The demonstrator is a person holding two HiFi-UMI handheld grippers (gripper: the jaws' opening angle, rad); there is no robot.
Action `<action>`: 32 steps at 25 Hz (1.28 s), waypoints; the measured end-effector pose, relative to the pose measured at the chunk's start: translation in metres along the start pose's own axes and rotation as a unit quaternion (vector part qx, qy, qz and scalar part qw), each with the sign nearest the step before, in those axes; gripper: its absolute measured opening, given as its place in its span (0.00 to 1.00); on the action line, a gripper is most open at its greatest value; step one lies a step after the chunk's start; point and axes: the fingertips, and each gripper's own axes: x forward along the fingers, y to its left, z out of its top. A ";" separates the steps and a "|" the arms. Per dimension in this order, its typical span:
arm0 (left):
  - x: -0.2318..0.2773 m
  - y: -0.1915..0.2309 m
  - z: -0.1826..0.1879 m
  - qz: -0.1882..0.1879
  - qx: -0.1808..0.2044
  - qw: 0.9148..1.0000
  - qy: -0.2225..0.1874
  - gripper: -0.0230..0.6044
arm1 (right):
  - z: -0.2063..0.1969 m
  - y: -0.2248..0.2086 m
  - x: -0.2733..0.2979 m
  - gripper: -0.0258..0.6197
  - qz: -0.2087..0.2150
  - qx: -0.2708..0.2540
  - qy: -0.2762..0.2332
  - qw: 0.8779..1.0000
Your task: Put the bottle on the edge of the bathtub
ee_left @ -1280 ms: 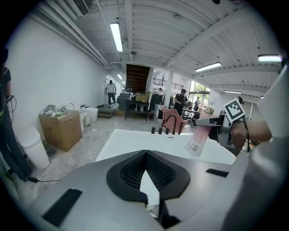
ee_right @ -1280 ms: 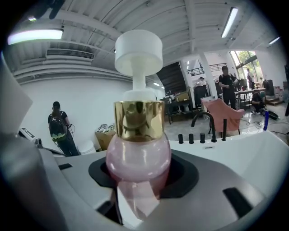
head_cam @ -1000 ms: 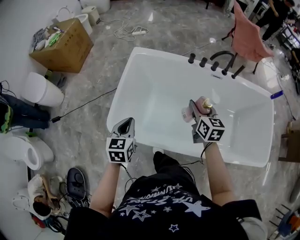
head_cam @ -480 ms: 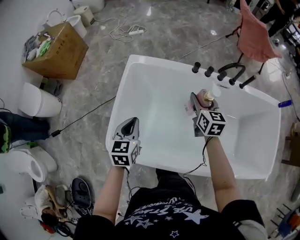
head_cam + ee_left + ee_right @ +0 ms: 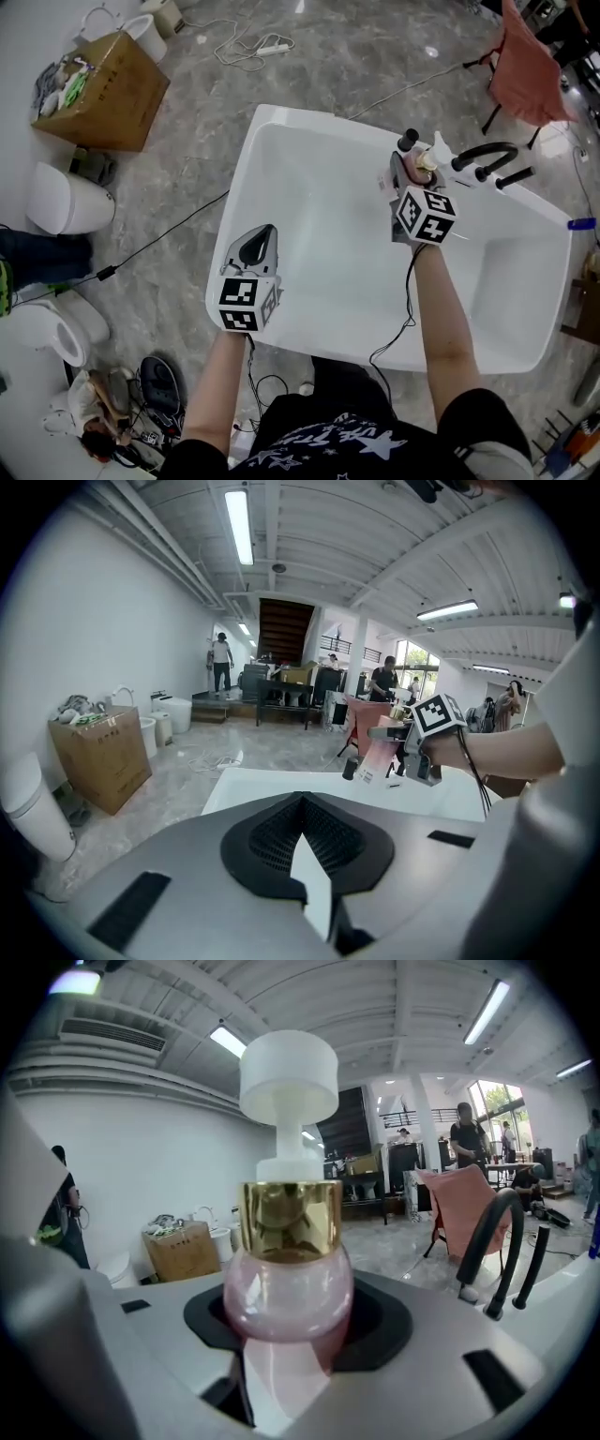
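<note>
While the right gripper (image 5: 409, 178) clamps the pink pump bottle (image 5: 289, 1283) near the far rim of the bathtub (image 5: 309, 118), beside the black taps (image 5: 409, 141), releasing it off-centre on that narrow ledge could tip it into the tub. The left gripper (image 5: 255, 246) hangs closed and empty.

Glossy bathtub (image 5: 309, 206), glossy see-thru bottle (image 5: 288, 1288)

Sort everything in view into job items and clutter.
Job: bottle, right gripper holding it, bathtub.
Clutter: cardboard box, power strip, pink-draped chair, toilet.
</note>
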 end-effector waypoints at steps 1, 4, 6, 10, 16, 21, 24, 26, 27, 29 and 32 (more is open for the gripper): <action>0.005 0.004 -0.001 0.001 -0.002 1.000 0.000 0.06 | 0.000 -0.003 0.009 0.38 -0.006 0.000 -0.001 1.000; 0.018 0.017 -0.006 0.007 -0.025 1.000 0.001 0.06 | -0.002 -0.010 0.035 0.38 -0.022 -0.003 -0.005 1.000; 0.028 0.021 -0.010 0.013 -0.033 0.999 0.003 0.06 | -0.005 -0.018 0.052 0.38 -0.028 -0.004 -0.006 1.000; 0.054 0.020 -0.017 0.015 -0.014 1.000 0.010 0.06 | -0.009 -0.039 0.083 0.38 -0.042 -0.001 -0.009 0.999; 0.085 0.017 -0.020 0.009 -0.002 1.000 0.003 0.06 | -0.013 -0.052 0.115 0.38 -0.045 -0.020 -0.010 0.999; 0.101 0.021 -0.027 0.006 -0.006 1.000 0.001 0.06 | -0.017 -0.057 0.143 0.38 -0.052 -0.032 -0.013 0.998; 0.104 0.024 -0.038 0.005 -0.005 1.000 0.008 0.06 | -0.022 -0.064 0.158 0.38 -0.066 -0.020 -0.009 0.998; 0.108 0.028 -0.044 0.007 -0.005 1.000 0.012 0.06 | -0.024 -0.068 0.168 0.38 -0.075 -0.015 -0.007 0.997; 0.110 0.031 -0.046 0.009 -0.004 1.000 0.014 0.06 | -0.024 -0.070 0.172 0.38 -0.079 -0.015 -0.007 0.997; 0.112 0.036 -0.049 0.011 -0.003 1.000 0.018 0.06 | -0.024 -0.071 0.177 0.38 -0.083 -0.016 -0.010 0.996; 0.114 0.041 -0.052 0.012 -0.006 1.000 0.021 0.06 | -0.027 -0.074 0.183 0.38 -0.089 -0.008 -0.008 0.996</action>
